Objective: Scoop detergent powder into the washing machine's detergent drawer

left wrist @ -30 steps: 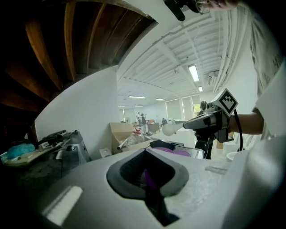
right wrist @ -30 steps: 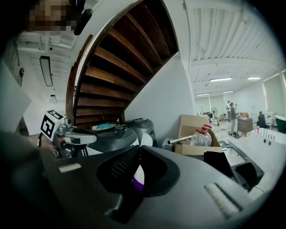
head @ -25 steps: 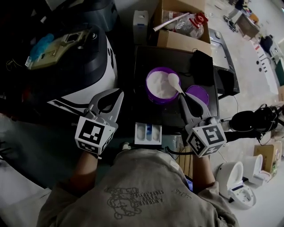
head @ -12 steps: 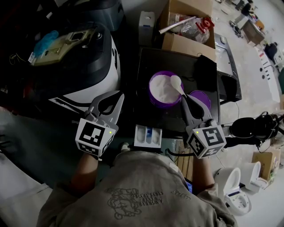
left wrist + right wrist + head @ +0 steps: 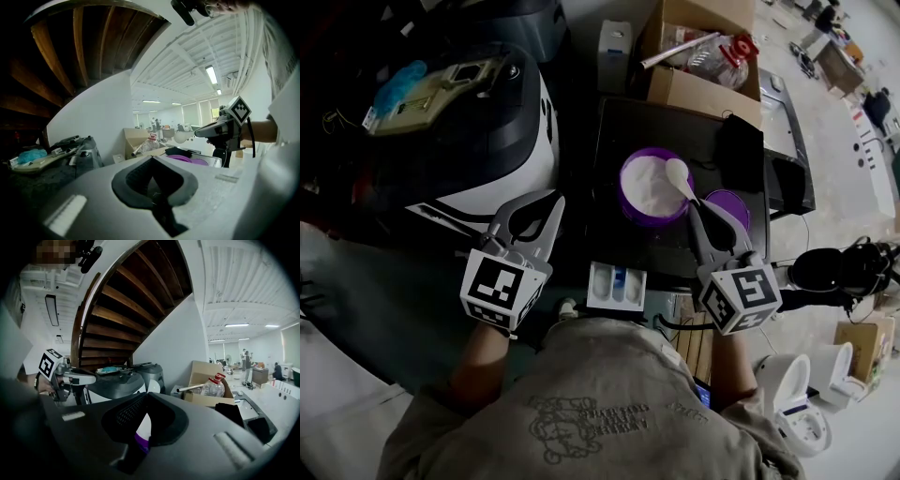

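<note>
A purple tub (image 5: 649, 192) of white powder stands on the dark machine top (image 5: 623, 127). Over its right rim hovers a white spoon (image 5: 678, 175), and my right gripper (image 5: 695, 205) is shut on the spoon's handle. The spoon's bowl (image 5: 182, 137) also shows in the left gripper view, sticking out of that gripper. The white handle (image 5: 143, 426) is seen between the jaws, with purple beneath. The tub's purple lid (image 5: 729, 201) lies to the right. The white detergent drawer (image 5: 616, 286) stands pulled out near my body. My left gripper (image 5: 547, 199) hangs shut and empty left of the tub.
A cardboard box (image 5: 698, 89) with a plastic bottle (image 5: 717, 54) stands behind the tub. A black-and-white rounded appliance (image 5: 478, 131) fills the left. A black pouch (image 5: 739, 141) lies at the machine top's right. Cables and headphones (image 5: 825, 267) lie on the floor to the right.
The head view has shifted slightly. Both grippers, the spoon and the tub keep nearly the same places relative to each other.
</note>
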`<state>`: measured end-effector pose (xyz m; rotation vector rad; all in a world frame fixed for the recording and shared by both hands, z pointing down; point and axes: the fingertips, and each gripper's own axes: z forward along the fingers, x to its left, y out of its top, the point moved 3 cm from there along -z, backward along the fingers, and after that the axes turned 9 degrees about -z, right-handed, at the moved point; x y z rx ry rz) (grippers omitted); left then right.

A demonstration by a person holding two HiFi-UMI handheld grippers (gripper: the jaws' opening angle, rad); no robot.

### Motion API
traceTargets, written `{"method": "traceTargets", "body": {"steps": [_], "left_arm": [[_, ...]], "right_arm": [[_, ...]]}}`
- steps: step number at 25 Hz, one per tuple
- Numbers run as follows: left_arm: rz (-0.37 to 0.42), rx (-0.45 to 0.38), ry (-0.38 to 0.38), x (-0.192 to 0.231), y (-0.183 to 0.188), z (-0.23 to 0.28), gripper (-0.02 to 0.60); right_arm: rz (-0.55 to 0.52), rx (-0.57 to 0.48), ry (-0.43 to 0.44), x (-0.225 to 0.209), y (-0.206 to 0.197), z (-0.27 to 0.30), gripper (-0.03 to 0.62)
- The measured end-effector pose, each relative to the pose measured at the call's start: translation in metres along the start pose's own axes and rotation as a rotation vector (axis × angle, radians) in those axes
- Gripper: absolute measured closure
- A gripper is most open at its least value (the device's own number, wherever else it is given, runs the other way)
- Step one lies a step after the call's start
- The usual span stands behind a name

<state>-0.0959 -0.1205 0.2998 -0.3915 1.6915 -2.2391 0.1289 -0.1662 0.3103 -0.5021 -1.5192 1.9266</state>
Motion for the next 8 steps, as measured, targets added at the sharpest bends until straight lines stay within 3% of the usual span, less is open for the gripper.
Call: {"method": "traceTargets", "body": {"steps": [8], "left_arm": [[0.004, 0.000, -0.007, -0.0026, 0.0025, -0.0032, 0.581]], "right_arm": [[-0.013, -0.001, -0.001, 0.0005, 0.0026, -0.0008, 0.563]]}}
